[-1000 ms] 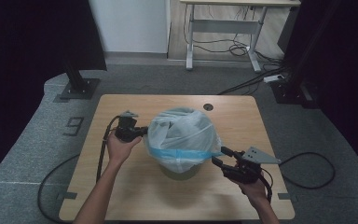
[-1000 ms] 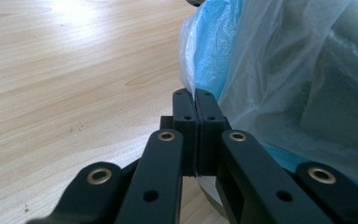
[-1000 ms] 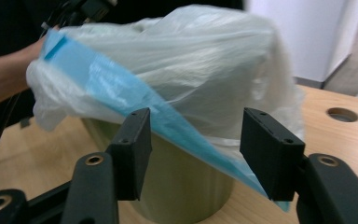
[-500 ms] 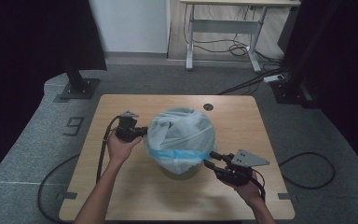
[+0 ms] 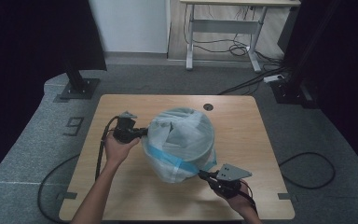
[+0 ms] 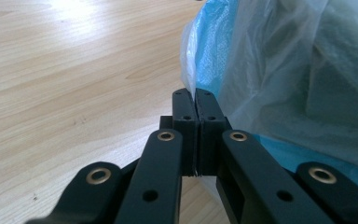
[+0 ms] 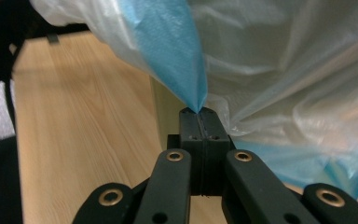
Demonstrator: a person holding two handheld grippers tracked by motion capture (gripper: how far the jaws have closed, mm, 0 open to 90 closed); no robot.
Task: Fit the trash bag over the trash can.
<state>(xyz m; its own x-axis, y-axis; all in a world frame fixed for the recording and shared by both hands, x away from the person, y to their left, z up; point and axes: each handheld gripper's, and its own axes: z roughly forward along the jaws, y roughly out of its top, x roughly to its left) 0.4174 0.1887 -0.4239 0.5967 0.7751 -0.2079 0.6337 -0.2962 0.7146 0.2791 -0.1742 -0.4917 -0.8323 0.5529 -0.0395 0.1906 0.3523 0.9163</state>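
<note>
The bag (image 5: 179, 144) sits between both tongs: left tongs (image 5: 143, 133) clamp its edge at nine o'clock, right tongs (image 5: 201, 173), just closing, clamp it at five.

Your grippers (image 5: 203, 174) are black, with brass rivets (image 7: 174, 155), a grey plate (image 5: 233, 171), and a black cable (image 5: 101, 149).

Right gripper (image 7: 199, 113) just closed, blue edge of the plastic bag (image 7: 177, 60) pinched between its jaws, above the wooden table (image 7: 84, 121).
</note>
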